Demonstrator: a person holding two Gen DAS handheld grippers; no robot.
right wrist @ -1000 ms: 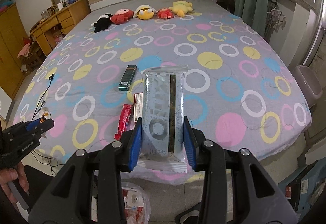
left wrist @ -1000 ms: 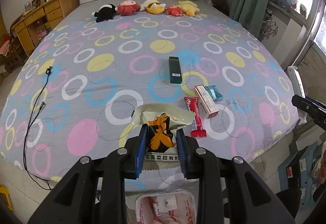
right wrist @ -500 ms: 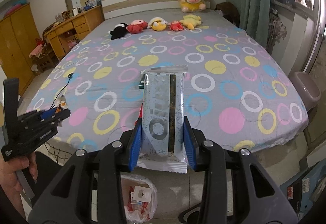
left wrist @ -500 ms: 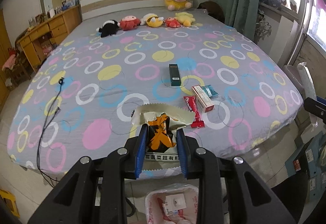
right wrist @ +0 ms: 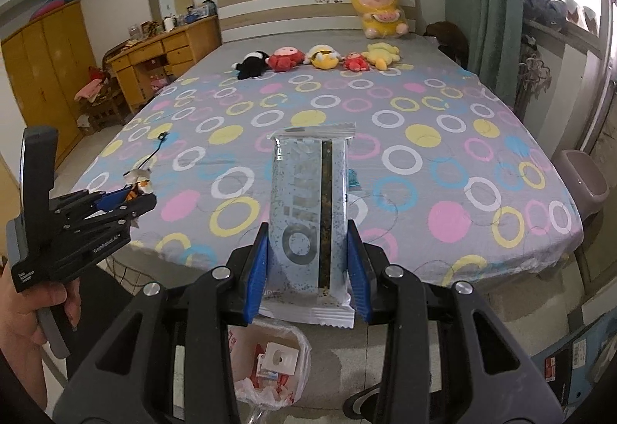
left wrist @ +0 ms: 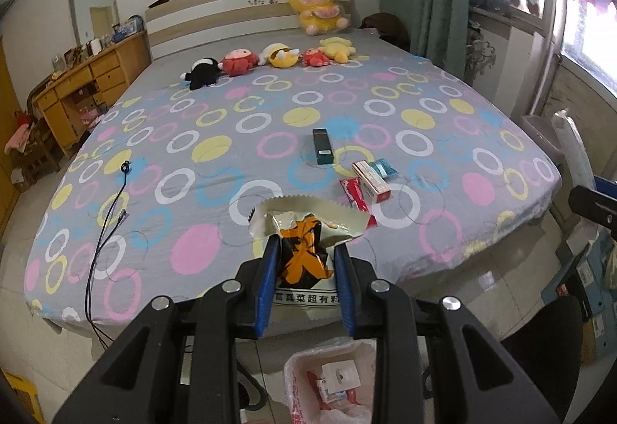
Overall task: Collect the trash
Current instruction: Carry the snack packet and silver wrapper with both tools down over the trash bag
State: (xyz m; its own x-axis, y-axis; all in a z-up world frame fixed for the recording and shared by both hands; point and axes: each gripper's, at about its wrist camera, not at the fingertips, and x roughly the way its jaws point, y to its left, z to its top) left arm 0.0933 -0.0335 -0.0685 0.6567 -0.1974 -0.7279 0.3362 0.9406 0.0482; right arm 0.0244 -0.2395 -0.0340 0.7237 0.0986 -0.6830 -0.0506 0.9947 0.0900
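Note:
My left gripper (left wrist: 304, 250) is shut on an orange and white snack bag (left wrist: 304, 258), held off the foot of the bed. A long pale blue speckled wrapper (right wrist: 308, 216) stands upright between the blue pads of my right gripper (right wrist: 308, 239), which is shut on it. Below both, on the floor, sits a bin lined with a white bag (left wrist: 331, 381) (right wrist: 270, 366) holding some packaging. On the bed lie a dark green box (left wrist: 323, 146), a red and white box (left wrist: 371, 181), a red wrapper (left wrist: 356, 194) and a small teal packet (left wrist: 383, 168).
The bed (left wrist: 216, 162) has a grey sheet with coloured rings; several plush toys (left wrist: 270, 56) line its head. A black cable (left wrist: 104, 227) trails off its left side. A wooden desk (right wrist: 162, 54) stands left, a grey bin (right wrist: 582, 181) and boxes right.
Both grippers have drawn back from the bed and risen, each keeping its wrapper. The lined bin has come further into view beneath them.

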